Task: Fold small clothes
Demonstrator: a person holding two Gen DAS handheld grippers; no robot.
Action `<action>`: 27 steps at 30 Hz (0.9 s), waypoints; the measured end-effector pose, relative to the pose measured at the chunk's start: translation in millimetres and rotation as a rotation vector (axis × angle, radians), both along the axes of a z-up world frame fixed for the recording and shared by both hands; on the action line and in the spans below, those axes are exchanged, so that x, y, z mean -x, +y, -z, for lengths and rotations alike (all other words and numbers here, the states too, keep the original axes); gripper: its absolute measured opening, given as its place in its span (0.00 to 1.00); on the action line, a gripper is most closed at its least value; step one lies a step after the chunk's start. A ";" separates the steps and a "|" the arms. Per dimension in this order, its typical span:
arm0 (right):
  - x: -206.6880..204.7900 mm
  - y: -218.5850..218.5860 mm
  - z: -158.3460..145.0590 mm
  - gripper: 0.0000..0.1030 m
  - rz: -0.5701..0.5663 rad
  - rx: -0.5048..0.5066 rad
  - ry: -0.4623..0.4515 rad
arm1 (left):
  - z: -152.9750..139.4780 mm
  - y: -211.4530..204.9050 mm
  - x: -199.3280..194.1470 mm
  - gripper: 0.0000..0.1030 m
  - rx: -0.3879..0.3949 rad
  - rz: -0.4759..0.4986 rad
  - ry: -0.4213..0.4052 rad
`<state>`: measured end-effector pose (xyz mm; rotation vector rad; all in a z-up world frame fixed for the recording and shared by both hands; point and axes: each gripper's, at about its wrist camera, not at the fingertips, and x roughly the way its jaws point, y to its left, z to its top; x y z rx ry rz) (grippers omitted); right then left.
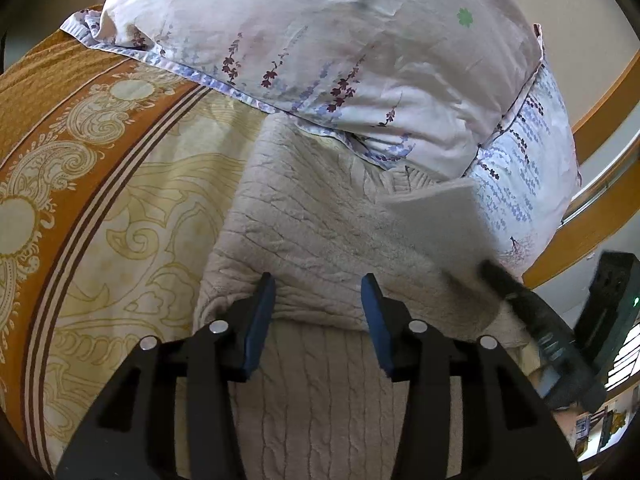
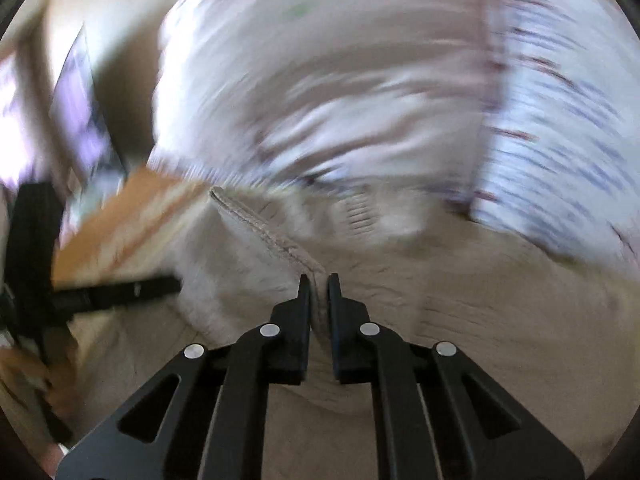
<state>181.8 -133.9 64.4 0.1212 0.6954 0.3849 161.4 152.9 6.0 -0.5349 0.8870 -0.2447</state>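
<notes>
Left wrist view. Left gripper (image 1: 318, 288): jaws apart, nothing clamped. Beige cable-knit sweater (image 1: 320, 220): spread on the patterned orange-and-cream bedspread (image 1: 100, 184), lying under and ahead of the fingers, a folded edge crossing between them. Floral pillow (image 1: 320, 52): at 12 o'clock, beyond the sweater. Right gripper (image 1: 560, 320): at 3 o'clock, blurred, lifting a flap of the sweater.

Right wrist view, heavily blurred. Right gripper (image 2: 319, 284): jaws together, clamped on the sweater's (image 2: 260, 220) seamed edge, which runs off toward 10 o'clock. Left gripper (image 2: 120, 290): at 9 o'clock, state unclear here.
</notes>
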 end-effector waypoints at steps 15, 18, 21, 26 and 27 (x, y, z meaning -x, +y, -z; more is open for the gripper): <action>52.4 -193.8 37.5 0.54 0.421 -0.450 0.218 | -4.4 -11.4 2.8 0.72 0.000 0.035 -0.027; 35.2 -193.7 45.3 0.45 0.400 -0.448 0.280 | -4.7 -10.8 2.8 0.72 0.010 0.033 -0.025; 23.6 -184.9 58.5 0.37 0.374 -0.433 0.349 | -4.9 -11.3 3.1 0.73 0.009 0.034 -0.026; 18.6 -168.7 59.5 0.09 0.322 -0.385 0.320 | -5.4 -12.0 3.3 0.76 0.012 0.037 -0.028; 21.4 -168.2 55.9 0.09 0.322 -0.380 0.294 | -5.5 -12.3 3.2 0.77 0.014 0.038 -0.029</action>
